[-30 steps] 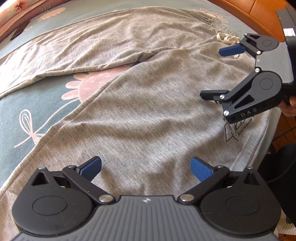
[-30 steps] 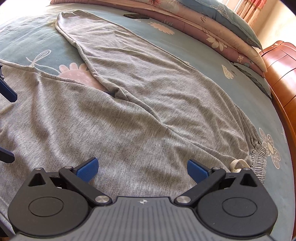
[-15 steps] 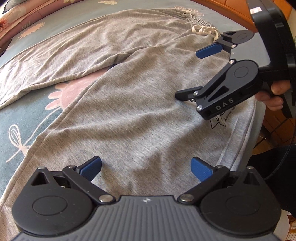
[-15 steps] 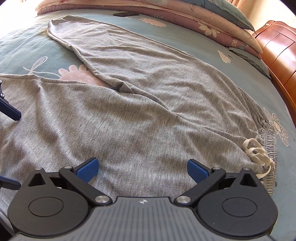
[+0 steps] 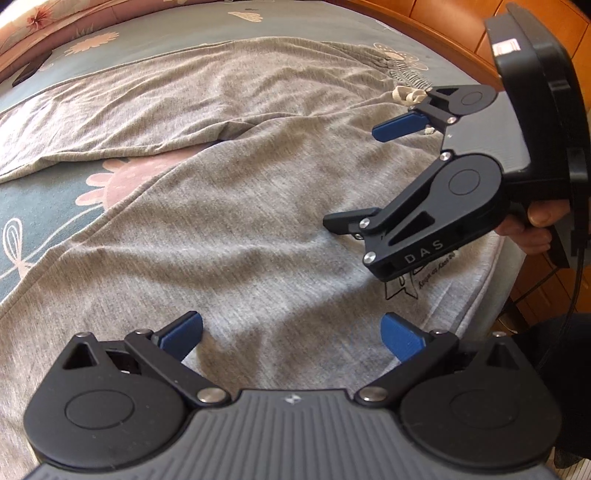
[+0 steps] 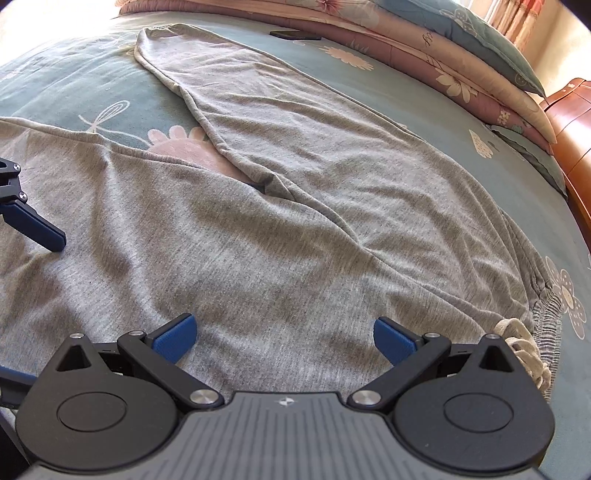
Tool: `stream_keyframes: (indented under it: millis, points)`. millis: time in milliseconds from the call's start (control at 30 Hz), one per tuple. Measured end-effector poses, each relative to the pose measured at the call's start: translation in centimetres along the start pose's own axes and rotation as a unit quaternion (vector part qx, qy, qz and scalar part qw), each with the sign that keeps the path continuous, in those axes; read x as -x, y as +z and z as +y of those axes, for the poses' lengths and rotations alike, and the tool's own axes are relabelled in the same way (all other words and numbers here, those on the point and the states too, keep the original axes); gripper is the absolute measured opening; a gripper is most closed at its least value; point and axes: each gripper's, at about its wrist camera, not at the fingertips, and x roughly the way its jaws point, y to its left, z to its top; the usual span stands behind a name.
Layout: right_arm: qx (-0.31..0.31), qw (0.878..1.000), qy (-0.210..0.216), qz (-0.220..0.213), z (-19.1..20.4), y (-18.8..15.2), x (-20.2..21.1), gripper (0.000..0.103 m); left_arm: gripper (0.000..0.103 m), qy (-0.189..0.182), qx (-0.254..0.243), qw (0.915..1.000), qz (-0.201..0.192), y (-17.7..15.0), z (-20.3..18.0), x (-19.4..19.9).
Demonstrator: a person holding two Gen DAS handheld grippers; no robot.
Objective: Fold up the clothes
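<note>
A pair of grey jersey trousers [image 5: 229, 221] [image 6: 295, 229] lies spread flat on the bed, its two legs splayed apart in a V. The gathered waistband with a white drawstring [image 6: 524, 339] [image 5: 408, 95] sits at the right. My left gripper [image 5: 291, 332] hovers open just above the near leg, nothing between its blue pads. My right gripper [image 6: 284, 332] [image 5: 354, 177] is open too, low over the seat of the trousers near the waistband, and holds nothing. One fingertip [image 6: 40, 229] of the left gripper shows at the left edge of the right wrist view.
The bed has a blue-green floral sheet [image 6: 74, 92]. Stacked pillows or a folded quilt [image 6: 461, 66] run along the far side. A dark flat object, perhaps a phone [image 6: 295, 35], lies near them. A wooden bed frame [image 5: 461, 33] stands at the right, and a hand [image 5: 539, 225] holds the right gripper.
The right gripper has drifted left and closer to the waistband side of the trousers, coming nearer the left gripper. Both stay open; the trousers have not moved.
</note>
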Motion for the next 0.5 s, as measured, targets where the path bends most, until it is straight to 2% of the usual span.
stream_keyframes:
  millis: [100,200,300,367,400,500]
  points:
    - [0.01,1.0,0.002,-0.002,-0.2,-0.1,0.1,0.103,0.102,-0.001,-0.007,0.9999,0.013,-0.8,-1.0,0.4]
    - [0.011,1.0,0.009,-0.007,-0.3,-0.2,-0.2,0.103,0.102,-0.005,0.005,0.9987,0.05,-2.5,-1.5,-0.1]
    - [0.004,1.0,0.013,-0.014,-0.4,-0.4,-0.4,0.103,0.102,0.0,-0.007,0.9981,0.061,-3.9,-2.5,0.5]
    - [-0.003,1.0,0.013,-0.021,-0.3,-0.5,-0.4,0.103,0.102,-0.021,-0.019,0.9972,0.069,-4.2,-2.6,1.4]
    - [0.0,1.0,0.012,-0.029,-0.2,-0.6,-0.2,0.103,0.102,-0.015,-0.023,0.9979,0.058,-4.0,-2.2,2.0]
    - [0.009,0.998,0.013,-0.061,0.3,-0.6,0.5,0.103,0.102,0.038,-0.03,0.9984,0.028,-2.6,-0.1,2.9]
